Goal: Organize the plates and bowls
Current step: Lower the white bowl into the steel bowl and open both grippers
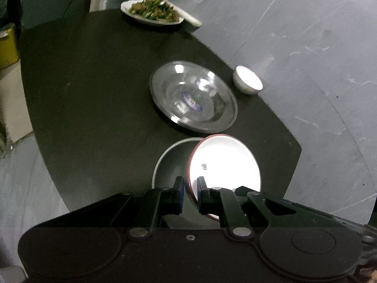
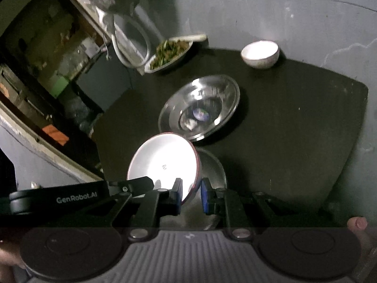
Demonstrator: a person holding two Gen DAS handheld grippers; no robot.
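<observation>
Left tool: my left gripper (image 1: 190, 194) pinches the near rim of the red-rimmed bowl (image 1: 226, 162), pads on either side of the wall
Right tool: my right gripper (image 2: 191, 194) is clamped on the same bowl's rim from the opposite side, so I carry it with both hands
Bowl in hand: tilted, white inside facing up, just ahead of both sets of fingers and directly above a grey dish (image 1: 169, 162)
Done so far: I judge little is finished; the bowl I hold looks about to go into the grey dish, not yet seated
Left to do: the steel plate (image 1: 193, 99) lies just beyond the bowl, the small white bowl (image 1: 247, 80) further out toward the table edge, both unstacked
Food plate: the plate of greens (image 1: 153, 11) sits at the far end of the black table (image 1: 82, 82); I doubt it joins a stack while full
Hidden: the grey dish's floor is covered by the bowl and my fingers, so I cannot tell whether they touch
Hard to read: glare washes out the bowl's inside, the surroundings are dim, and a label in the steel plate is blurred
</observation>
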